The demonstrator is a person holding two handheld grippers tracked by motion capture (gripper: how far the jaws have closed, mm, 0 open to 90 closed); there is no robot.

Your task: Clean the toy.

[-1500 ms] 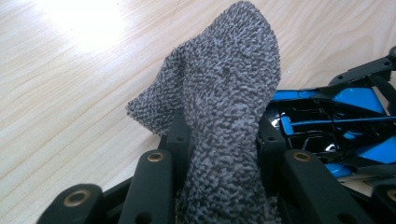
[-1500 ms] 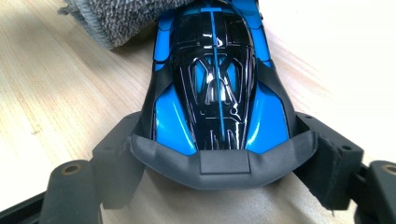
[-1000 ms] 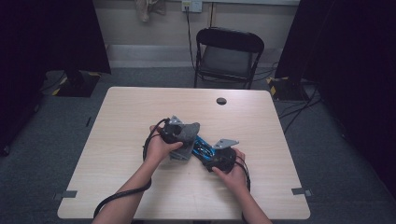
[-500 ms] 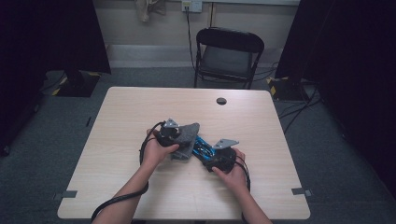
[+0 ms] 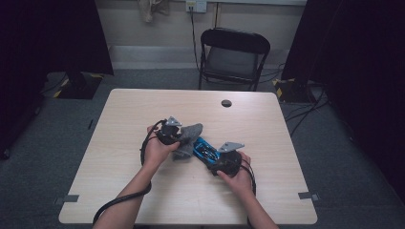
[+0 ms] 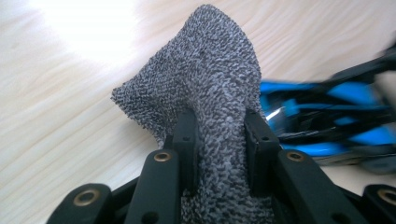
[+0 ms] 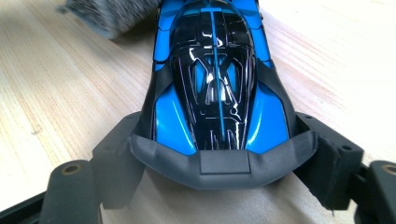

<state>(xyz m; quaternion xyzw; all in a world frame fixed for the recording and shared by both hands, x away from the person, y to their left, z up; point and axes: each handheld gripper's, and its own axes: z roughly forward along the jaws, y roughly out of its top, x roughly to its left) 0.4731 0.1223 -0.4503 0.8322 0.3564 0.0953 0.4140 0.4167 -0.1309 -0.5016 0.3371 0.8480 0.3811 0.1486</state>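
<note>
Wiping a toy car with a cloth, held two-handed. The left gripper (image 6: 217, 135) has just closed its fingers (image 6: 187, 140) on a bunched grey knitted cloth (image 6: 205, 70), which is pinched between them and stands up past their tips. The right gripper (image 7: 224, 154) clamps the rear of a glossy blue-and-black toy racing car (image 7: 217, 79) across its width, fingers (image 7: 116, 163) pressing on both flanks. In the high view the cloth (image 5: 188, 138) and the car (image 5: 205, 150) lie just beside each other at mid-surface (image 5: 143, 109), between the two hands; whether they touch cannot be told.

Probable hazards:
- The car's shell is smooth and tapered, so a sideways rub from the cloth could pivot or squeeze it out of the grip.
- Only a narrow fold of cloth is held; drag on the bodywork may pull it free.
- The loose knit could snag on the car's rear wing or wheel arches.
- Pressing too low would bring the hard fingers against the paint.
</note>
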